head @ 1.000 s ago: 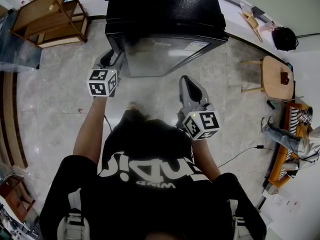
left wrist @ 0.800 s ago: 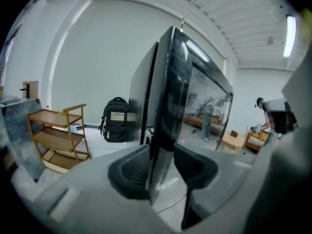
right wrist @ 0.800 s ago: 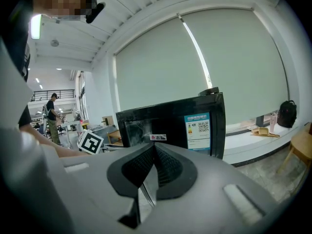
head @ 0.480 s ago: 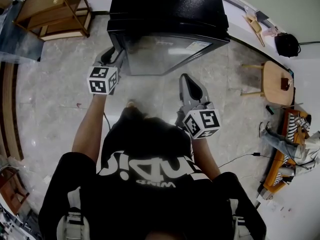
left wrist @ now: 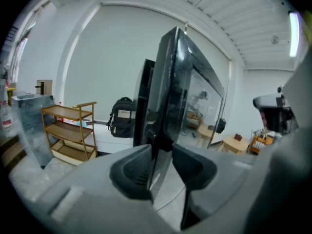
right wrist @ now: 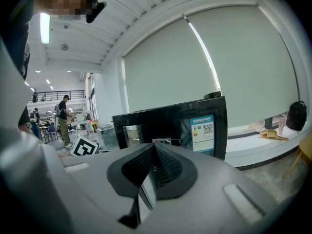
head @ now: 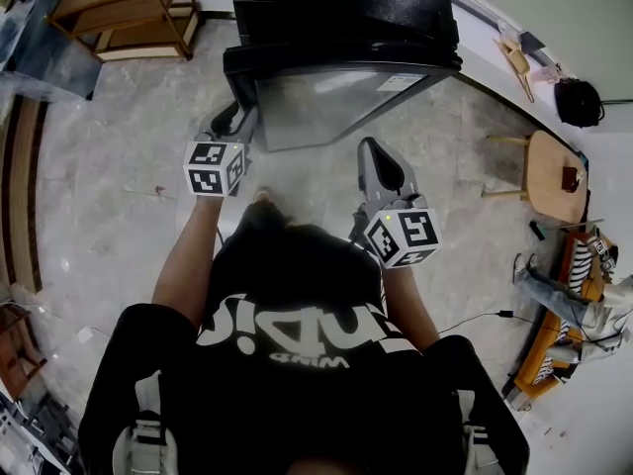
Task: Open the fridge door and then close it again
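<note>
The floor [head: 109, 216] is pale, glossy stone tile with faint grey veins. A wooden shelf rack [head: 129, 13] with open tiers stands at the far left, and a black backpack [left wrist: 122, 117] sits at a low white ledge [left wrist: 103, 141] just beside it. A wide pale roller blind [right wrist: 219, 67] covers the wall behind. The ceiling [left wrist: 229, 28] is white and ribbed, and a long tube lamp [right wrist: 47, 28] is lit there. Off to the right stands a small round wooden table [head: 552, 176], with another black bag [head: 579, 102] beyond it near the wall. A thin dark cable [head: 475, 317] trails across the tiles.
</note>
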